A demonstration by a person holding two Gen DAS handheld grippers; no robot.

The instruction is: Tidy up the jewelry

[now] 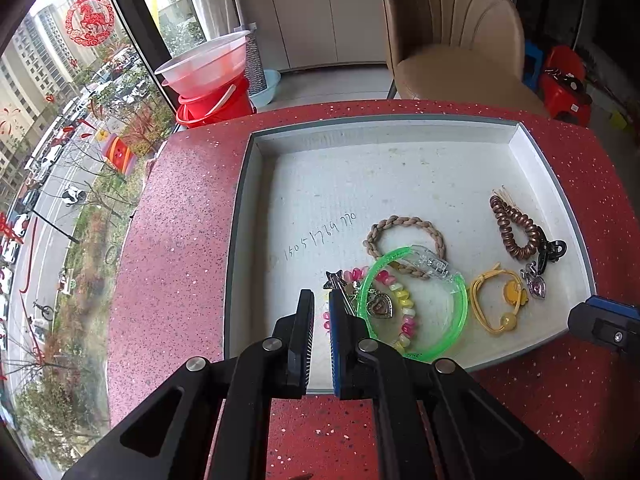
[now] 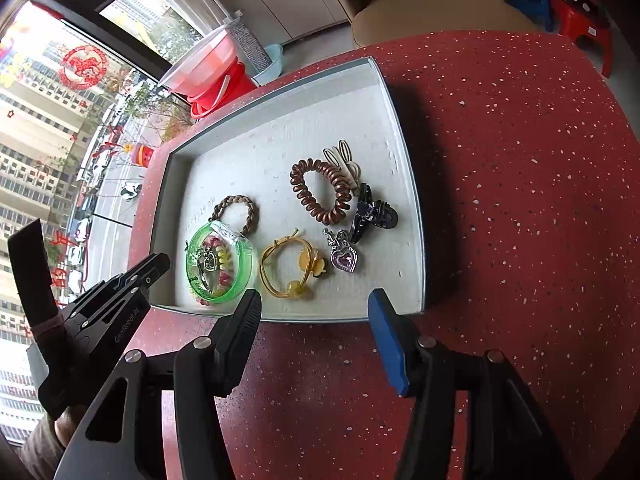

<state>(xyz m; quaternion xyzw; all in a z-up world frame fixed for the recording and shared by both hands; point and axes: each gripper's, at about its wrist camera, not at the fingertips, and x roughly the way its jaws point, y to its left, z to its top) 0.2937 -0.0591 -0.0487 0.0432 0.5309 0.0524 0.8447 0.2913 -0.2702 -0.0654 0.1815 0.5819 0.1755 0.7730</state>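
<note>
Translucent green bangle [image 1: 416, 304] – beaded bracelet [image 1: 400, 308], heart pendant [image 1: 380, 306] inside.

Inside the green bangle [image 1: 416, 300], the beaded bracelet [image 1: 404, 312] shows only in part, its near beads blurred behind the translucent band. The left gripper [image 1: 320, 308] covers whatever the star charm [image 1: 334, 280] beside the bangle hangs from. Beyond the bangle, the handwritten digits [image 1: 320, 236] on the tray [image 1: 360, 136] floor are too faint to read surely.
</note>
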